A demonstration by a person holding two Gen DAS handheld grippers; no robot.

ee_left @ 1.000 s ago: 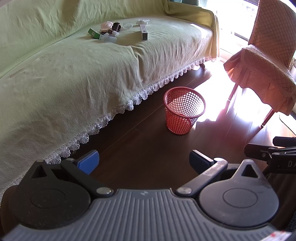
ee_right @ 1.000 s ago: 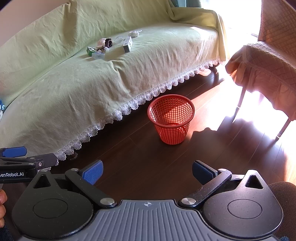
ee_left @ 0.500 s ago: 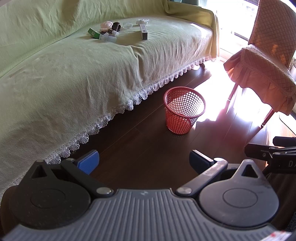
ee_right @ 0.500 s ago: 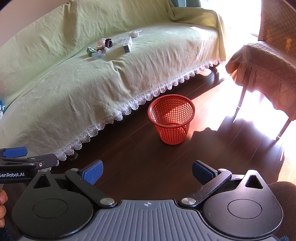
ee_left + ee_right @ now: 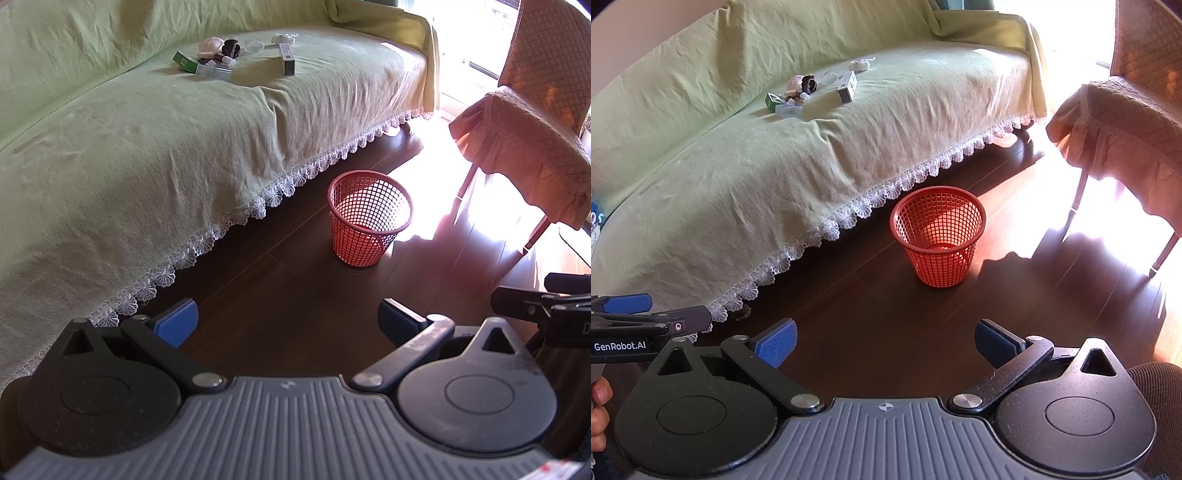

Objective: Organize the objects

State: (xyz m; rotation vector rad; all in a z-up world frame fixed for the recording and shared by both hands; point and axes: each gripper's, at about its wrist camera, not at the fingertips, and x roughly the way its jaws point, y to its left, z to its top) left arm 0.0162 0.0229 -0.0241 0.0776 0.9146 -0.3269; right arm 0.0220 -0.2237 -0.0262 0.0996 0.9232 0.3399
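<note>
Several small objects lie in a loose pile on the green-covered sofa, far from both grippers: a green box, a long white box, a clear lid and a dark round item. The pile also shows in the right wrist view. A red mesh basket stands upright on the dark wood floor beside the sofa, also in the right wrist view. My left gripper is open and empty above the floor. My right gripper is open and empty too.
A chair with a quilted orange cover stands at the right, its thin legs on the sunlit floor. The sofa's lace trim hangs near the floor. The left gripper shows at the right wrist view's left edge.
</note>
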